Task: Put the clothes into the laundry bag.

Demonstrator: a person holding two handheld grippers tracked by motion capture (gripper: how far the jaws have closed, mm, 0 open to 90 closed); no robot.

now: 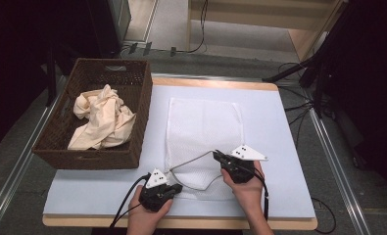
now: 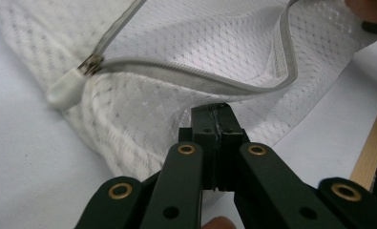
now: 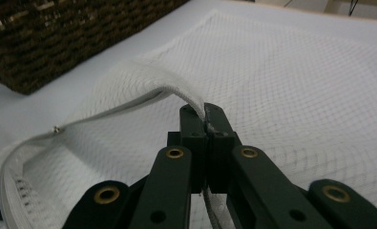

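White mesh laundry bag (image 1: 203, 129) lies flat on the desk (image 1: 279, 127), roughly mid-desk, its far end toward the far edge and its zippered mouth toward the near edge. The mouth is unzipped and pulled apart: the grey zipper tape (image 1: 191, 159) forms an open loop just ahead of the two hands.

Left claw (image 1: 174, 186): near the near edge, left of centre. In the left gripper view its jaws stand pressed together on the lower lip of the bag's mouth; mesh fabric lies right against the tips, and the zipper tape (image 2: 214, 83) runs just beyond them. Clenched on the bag's lower edge. The white zipper pull (image 2: 64, 90) rests on the desk at the left of that view, where the two sides of the zipper meet.

Right claw (image 1: 215, 155): right of the left claw and farther from the near edge, over the bag's mouth. In the right gripper view the jaws are closed on the upper lip, with the edge (image 3: 176, 93) of the bag folded over and pinched between the tips (image 3: 206, 112). That lip is lifted clear of the lower layer, so the mouth gapes.

Wicker basket (image 1: 137, 105) sits at the desk's far left corner, overhanging the left edge, just beside the bag. It holds a crumpled cream cloth (image 1: 103, 117).
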